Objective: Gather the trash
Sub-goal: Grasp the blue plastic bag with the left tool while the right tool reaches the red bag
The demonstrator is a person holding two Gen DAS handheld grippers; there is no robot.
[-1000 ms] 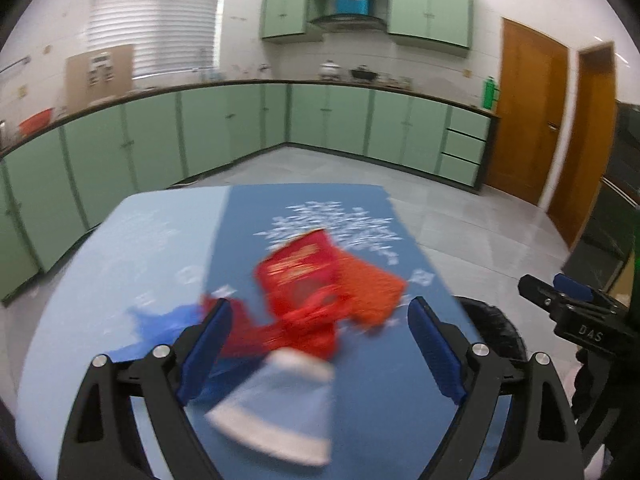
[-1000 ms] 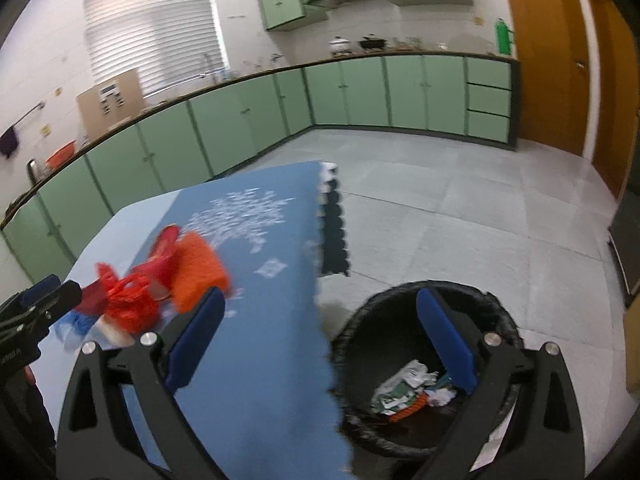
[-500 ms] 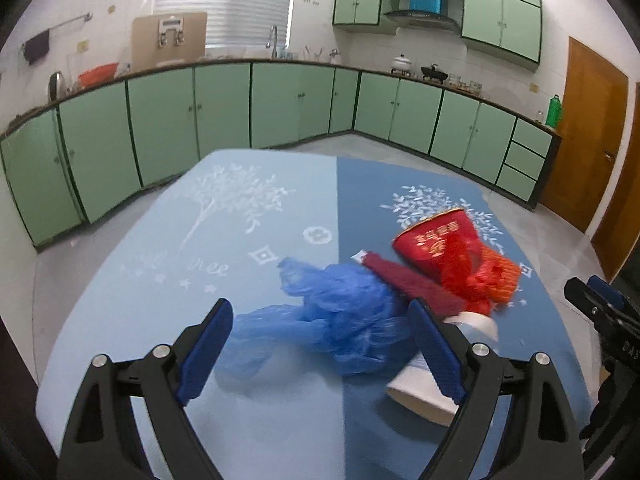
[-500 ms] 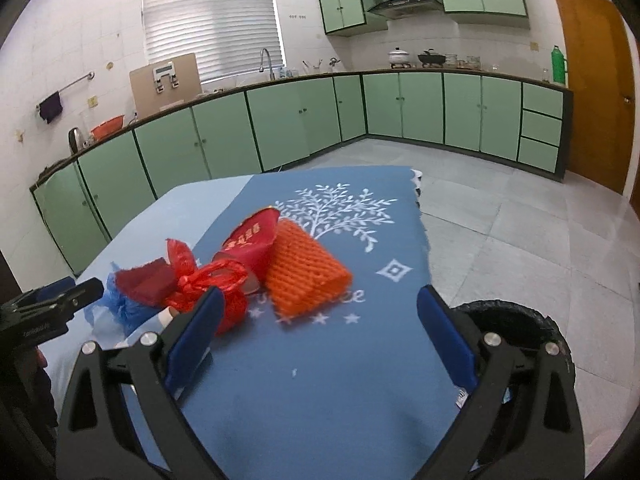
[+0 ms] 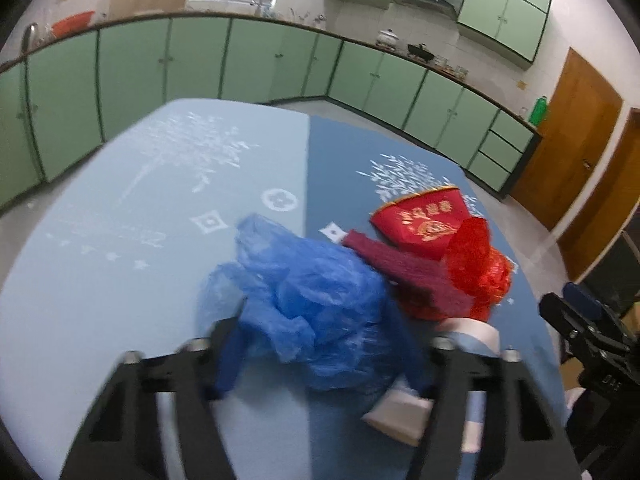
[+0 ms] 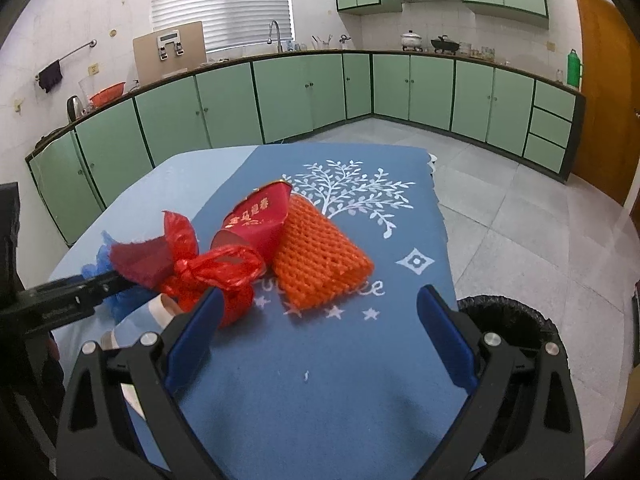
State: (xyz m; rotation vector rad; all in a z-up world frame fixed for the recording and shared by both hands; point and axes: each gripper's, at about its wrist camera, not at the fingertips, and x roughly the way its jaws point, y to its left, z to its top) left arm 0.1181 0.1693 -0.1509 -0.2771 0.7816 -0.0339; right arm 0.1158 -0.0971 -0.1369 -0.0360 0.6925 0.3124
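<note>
A crumpled blue plastic bag (image 5: pixel 316 304) lies on the blue table cloth (image 5: pixel 140 220), between the open fingers of my left gripper (image 5: pixel 324 356). Beside it lie a dark red piece (image 5: pixel 404 268), a red paper cup (image 5: pixel 424 220), a red plastic bag (image 5: pixel 476 268) and a white-and-blue paper cup (image 5: pixel 416 412). In the right wrist view my right gripper (image 6: pixel 316 340) is open and empty above the cloth, just short of the orange foam net (image 6: pixel 320 264), the red cup (image 6: pixel 256 220) and the red bag (image 6: pixel 216 276).
A black trash bin (image 6: pixel 508 320) stands on the floor by the table's right edge. Green cabinets (image 6: pixel 304 96) line the walls. The right gripper's body (image 5: pixel 588 332) shows at the right of the left wrist view.
My left gripper has moved forward and down so its open fingers now straddle the blue bag. My right gripper has come a little closer to the orange net.
</note>
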